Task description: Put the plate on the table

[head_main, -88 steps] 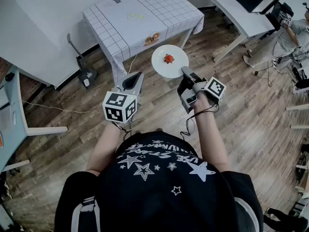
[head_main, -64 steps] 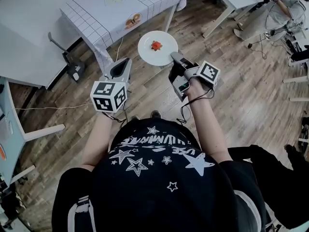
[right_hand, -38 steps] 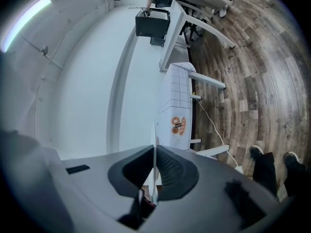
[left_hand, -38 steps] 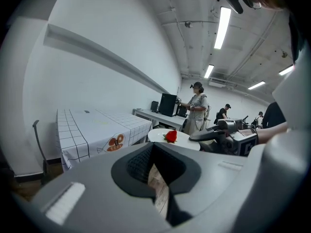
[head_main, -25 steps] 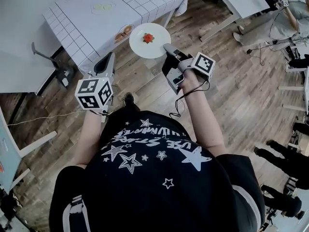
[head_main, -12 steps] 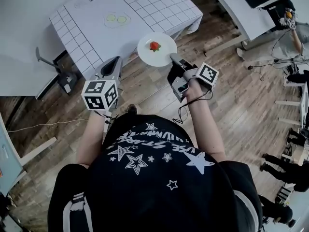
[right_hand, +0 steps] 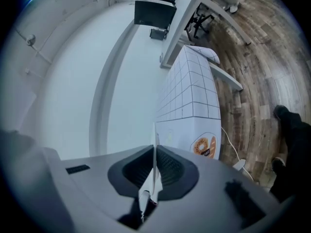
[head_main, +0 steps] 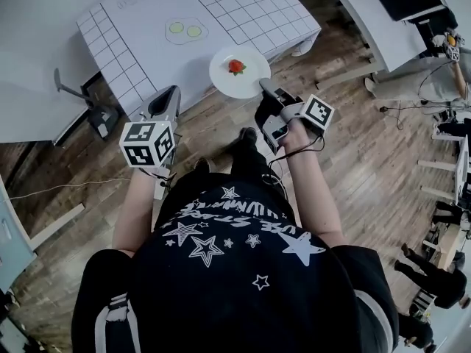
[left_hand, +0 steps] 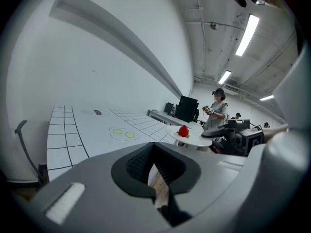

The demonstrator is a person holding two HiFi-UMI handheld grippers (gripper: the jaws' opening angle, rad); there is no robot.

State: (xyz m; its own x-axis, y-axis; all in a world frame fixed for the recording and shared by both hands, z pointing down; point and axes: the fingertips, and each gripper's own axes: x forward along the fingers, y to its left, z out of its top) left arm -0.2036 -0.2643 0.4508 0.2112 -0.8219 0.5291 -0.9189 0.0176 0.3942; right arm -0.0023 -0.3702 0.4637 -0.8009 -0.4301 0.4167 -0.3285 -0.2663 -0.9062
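Jaws of the right gripper point(head_main: 265, 88) are closed on the rim of the round white plate point(head_main: 250, 79), which carries a small red strawberry point(head_main: 236, 66). In the right gripper view the rim is a thin white line between the pads. The left gripper point(head_main: 169, 94) has its jaws together w/ nothing between them. Compared w/ half a sec. ago, the plate has moved from over the wooden floor point(head_main: 353, 145) to over the near edge of the counter w/ white checked cloth point(head_main: 243, 6). It is held level and, I think, not yet resting. So the carrying is almost done; remaining: reach further in, lower, release.
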